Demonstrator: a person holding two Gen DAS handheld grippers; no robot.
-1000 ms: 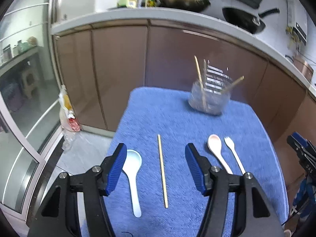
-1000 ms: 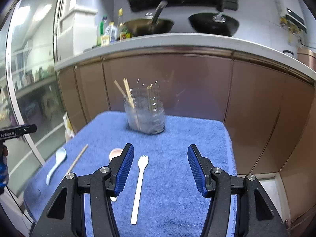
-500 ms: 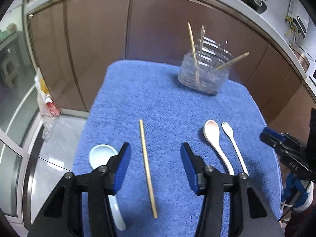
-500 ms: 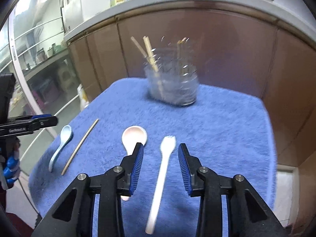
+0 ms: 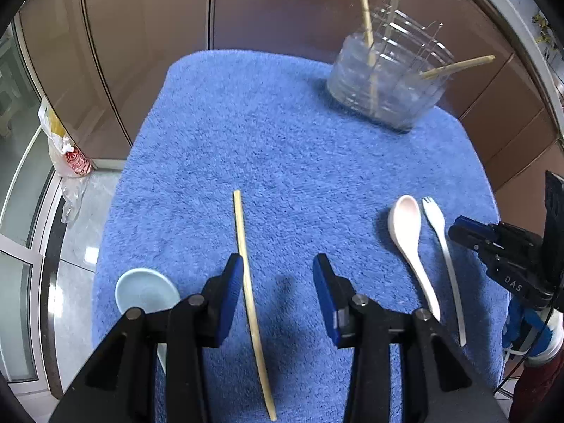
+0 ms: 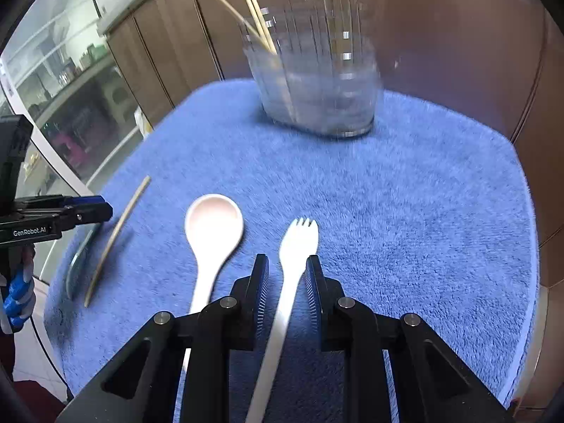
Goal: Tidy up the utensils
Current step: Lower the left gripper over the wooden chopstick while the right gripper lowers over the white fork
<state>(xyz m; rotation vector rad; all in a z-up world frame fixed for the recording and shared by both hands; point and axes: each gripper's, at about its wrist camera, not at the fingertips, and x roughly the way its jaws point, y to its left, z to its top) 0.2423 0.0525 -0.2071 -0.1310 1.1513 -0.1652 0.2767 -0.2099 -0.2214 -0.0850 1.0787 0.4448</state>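
the right tool (image 6: 286, 276) was closing around the white fork (image 6: 290, 275), which lay flat on the blue towel (image 6: 423, 211), tines toward the clear holder (image 6: 317, 88), pads not yet touching. the left tool (image 5: 277, 282), half open and closing, straddled the lone chopstick (image 5: 246, 275), lying lengthwise between its jaws.

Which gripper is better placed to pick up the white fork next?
Right. The right gripper already straddles the white fork, its jaws closing around the handle. The left gripper is over the loose chopstick, with the pink spoon between it and the fork.
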